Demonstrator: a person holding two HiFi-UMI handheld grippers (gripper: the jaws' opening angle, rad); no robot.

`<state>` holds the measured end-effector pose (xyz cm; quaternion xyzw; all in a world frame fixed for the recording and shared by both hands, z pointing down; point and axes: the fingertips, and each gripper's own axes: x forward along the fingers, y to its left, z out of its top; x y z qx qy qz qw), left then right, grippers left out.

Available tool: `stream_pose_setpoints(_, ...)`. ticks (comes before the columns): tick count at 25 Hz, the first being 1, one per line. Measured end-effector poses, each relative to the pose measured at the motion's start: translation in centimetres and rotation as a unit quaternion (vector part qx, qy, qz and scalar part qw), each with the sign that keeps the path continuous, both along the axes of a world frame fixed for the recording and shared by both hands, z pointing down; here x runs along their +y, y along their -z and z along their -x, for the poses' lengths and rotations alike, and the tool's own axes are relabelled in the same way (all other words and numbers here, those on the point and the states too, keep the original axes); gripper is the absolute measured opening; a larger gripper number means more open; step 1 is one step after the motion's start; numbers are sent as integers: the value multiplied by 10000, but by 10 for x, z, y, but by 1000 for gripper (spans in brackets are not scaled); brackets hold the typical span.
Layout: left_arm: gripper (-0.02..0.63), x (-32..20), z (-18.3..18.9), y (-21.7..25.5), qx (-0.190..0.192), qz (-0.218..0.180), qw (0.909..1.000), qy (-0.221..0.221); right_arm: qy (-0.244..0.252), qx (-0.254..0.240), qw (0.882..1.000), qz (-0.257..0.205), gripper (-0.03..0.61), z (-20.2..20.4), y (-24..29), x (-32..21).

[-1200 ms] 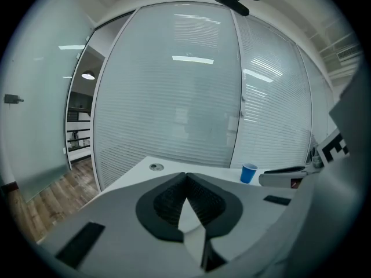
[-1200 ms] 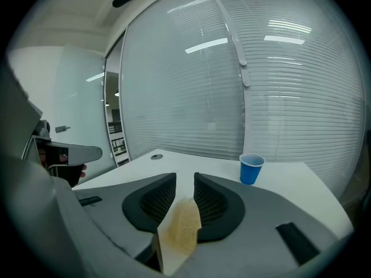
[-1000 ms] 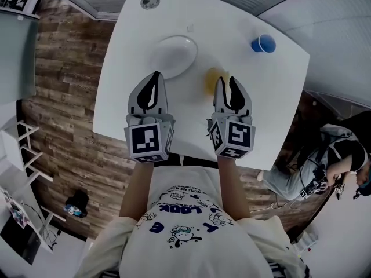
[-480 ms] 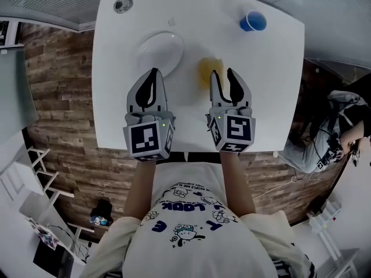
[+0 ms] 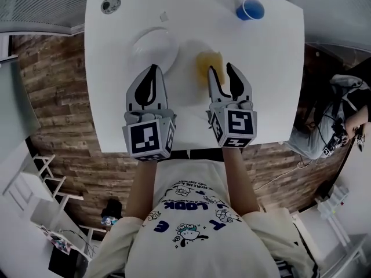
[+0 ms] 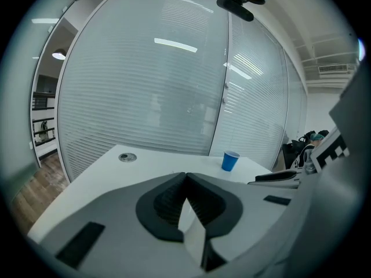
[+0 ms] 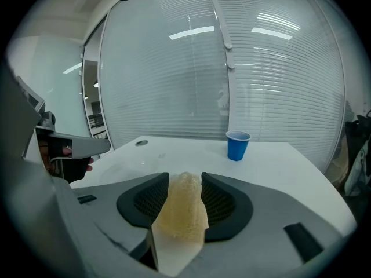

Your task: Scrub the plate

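A white plate [image 5: 153,50] lies on the white table [image 5: 272,86], just beyond my left gripper [image 5: 152,68], whose jaws are shut tip to tip with nothing in them [image 6: 185,176]. A yellow sponge [image 5: 210,62] rests on the table to the right of the plate. My right gripper [image 5: 221,68] hovers over the sponge's near edge. Its jaws have just been opening and stand apart. In the right gripper view the sponge [image 7: 182,213] shows in the gap between them [image 7: 184,178], and the pads do not press on it.
A blue cup [image 5: 250,8] stands at the table's far right, also in the gripper views [image 6: 230,160] [image 7: 237,145]. A round grommet [image 5: 110,4] sits at the far left corner, a small scrap [image 5: 164,16] near it. A person [image 5: 342,120] sits right of the table.
The right gripper's jaws have spread wider. Both grippers have sunk a little toward the table, and the sponge now lies right at the right gripper's tips.
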<state>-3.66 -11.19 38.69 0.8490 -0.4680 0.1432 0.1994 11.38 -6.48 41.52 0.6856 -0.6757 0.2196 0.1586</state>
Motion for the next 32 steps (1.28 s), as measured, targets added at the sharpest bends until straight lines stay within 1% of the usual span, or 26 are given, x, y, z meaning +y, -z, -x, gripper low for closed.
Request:
stream_pose_setpoints(6, 26, -4, -2, -5, 72, 88, 9999, -19, 7, 4, 9998, 199, 176, 4, -12, 0)
stream_pose_setpoints(10, 26, -3, -5, -8, 44, 135, 9999, -83, -21, -61, 9995, 320, 187, 3, -20, 3)
stream_pose_setpoints(19, 26, -1, -9, -15, 84, 223, 9997, -114, -106, -281, 9987, 415, 198, -1, -37, 3)
stream_pose_setpoints(23, 26, 0, -9, -17, 52, 255, 9996, -126, -64, -382, 9983, 446, 198, 2, -42, 2)
stream_pose_setpoints(29, 26, 2, -10, -19, 32, 324, 9994, -122, 58, -290, 9980, 556, 195, 7, -46, 0)
stream_pose_setpoints(32, 26, 1, -9, -18, 30, 328, 9994, -118, 88, -287, 9978, 596, 174, 10, -47, -1)
